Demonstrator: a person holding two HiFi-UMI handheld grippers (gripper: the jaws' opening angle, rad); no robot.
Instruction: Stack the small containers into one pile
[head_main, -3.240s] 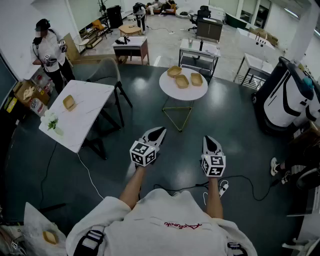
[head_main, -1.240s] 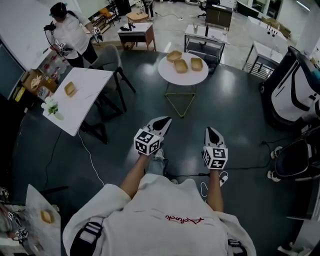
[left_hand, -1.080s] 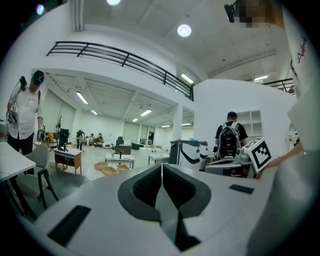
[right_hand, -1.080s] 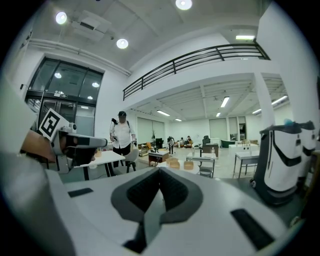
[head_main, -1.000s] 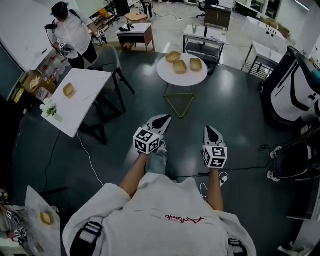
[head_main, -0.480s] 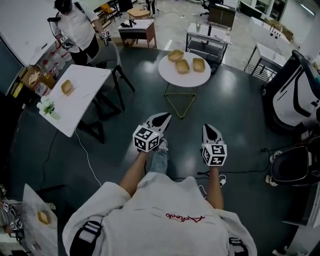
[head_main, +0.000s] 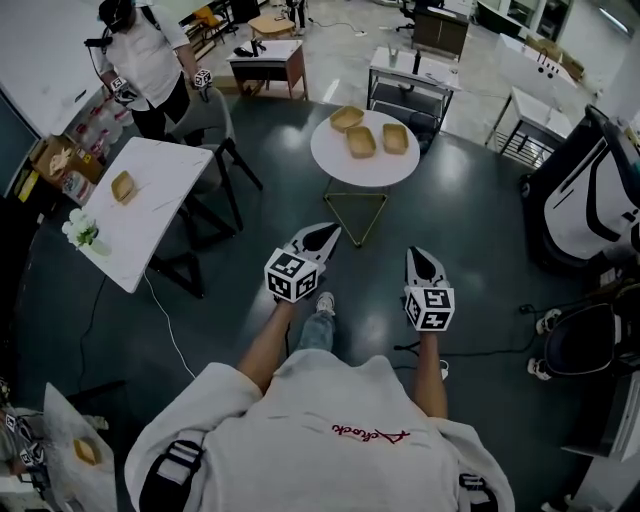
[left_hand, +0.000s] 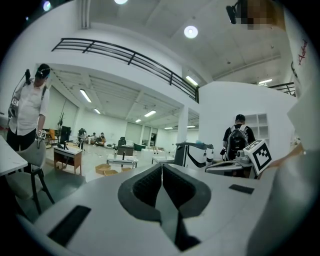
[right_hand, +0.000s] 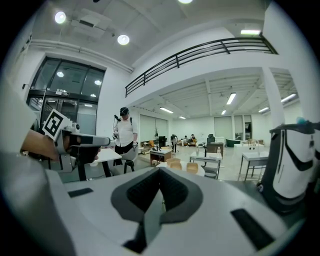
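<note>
Three small tan containers (head_main: 361, 142) lie side by side on a round white table (head_main: 340, 168) ahead of me. My left gripper (head_main: 322, 234) and right gripper (head_main: 418, 258) hang in the air well short of that table, over the dark floor, both shut and holding nothing. In the right gripper view the containers (right_hand: 173, 162) show far off, just above the shut right gripper (right_hand: 159, 172). The left gripper (left_hand: 162, 170) also shows its jaws pressed together with nothing between them. A fourth container (head_main: 123, 186) sits on a rectangular white table (head_main: 160, 215) at the left.
A person in a white shirt (head_main: 150, 70) stands beyond the rectangular table, beside a chair (head_main: 205, 125). A big white machine (head_main: 590, 200) stands at the right. Cables (head_main: 490, 335) run across the floor. Another container (head_main: 87, 452) lies at the bottom left.
The head view has shifted a little and my shoe has come into sight under the left gripper. Both grippers keep the same shut pose in front of me.
</note>
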